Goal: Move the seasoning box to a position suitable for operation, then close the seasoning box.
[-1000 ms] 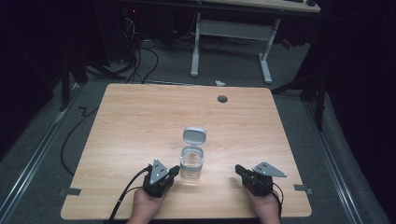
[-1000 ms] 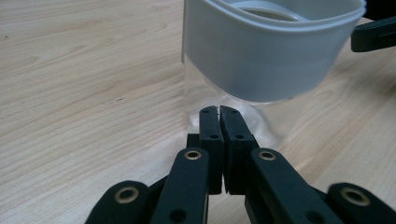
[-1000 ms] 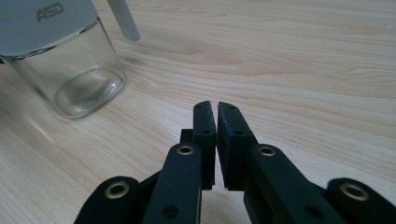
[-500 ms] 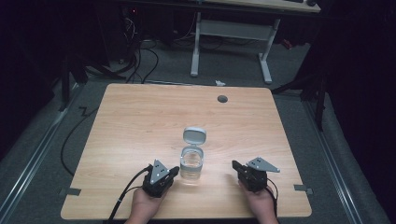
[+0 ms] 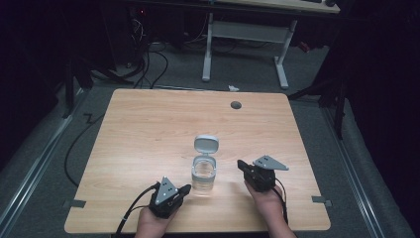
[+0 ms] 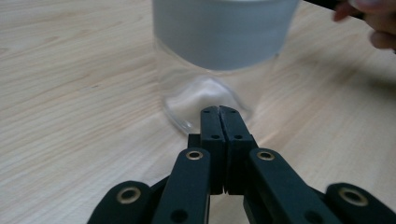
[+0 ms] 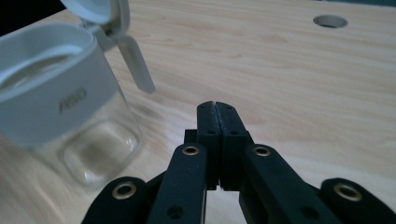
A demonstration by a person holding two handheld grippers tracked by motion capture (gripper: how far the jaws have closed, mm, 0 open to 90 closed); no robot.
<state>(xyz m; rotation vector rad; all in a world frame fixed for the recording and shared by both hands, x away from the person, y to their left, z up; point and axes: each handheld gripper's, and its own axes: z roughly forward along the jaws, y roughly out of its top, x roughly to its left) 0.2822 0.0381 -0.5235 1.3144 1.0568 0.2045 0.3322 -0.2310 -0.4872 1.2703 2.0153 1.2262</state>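
A clear glass jar (image 5: pixel 203 176) with a grey collar stands near the table's front edge, its hinged grey lid (image 5: pixel 206 144) flipped open behind it. My left gripper (image 5: pixel 186 188) lies just left of the jar, shut and empty, its tips almost at the glass base (image 6: pixel 205 95). In the left gripper view the gripper (image 6: pixel 219 110) has its jaws pressed together. My right gripper (image 5: pixel 239 164) is a short way right of the jar, also shut and empty. In the right gripper view the gripper (image 7: pixel 215 106) points past the jar (image 7: pixel 70 126) and its raised lid (image 7: pixel 100 11).
A wooden table (image 5: pixel 148 129) holds the jar. A round cable hole (image 5: pixel 236 104) sits at the table's back right, also seen as a hole (image 7: pixel 330 21) in the right gripper view. Behind the table stand a white desk frame (image 5: pixel 245 34) and floor cables (image 5: pixel 148 54).
My right gripper has moved left toward the jar and slightly forward. The left gripper and the jar have stayed in place.
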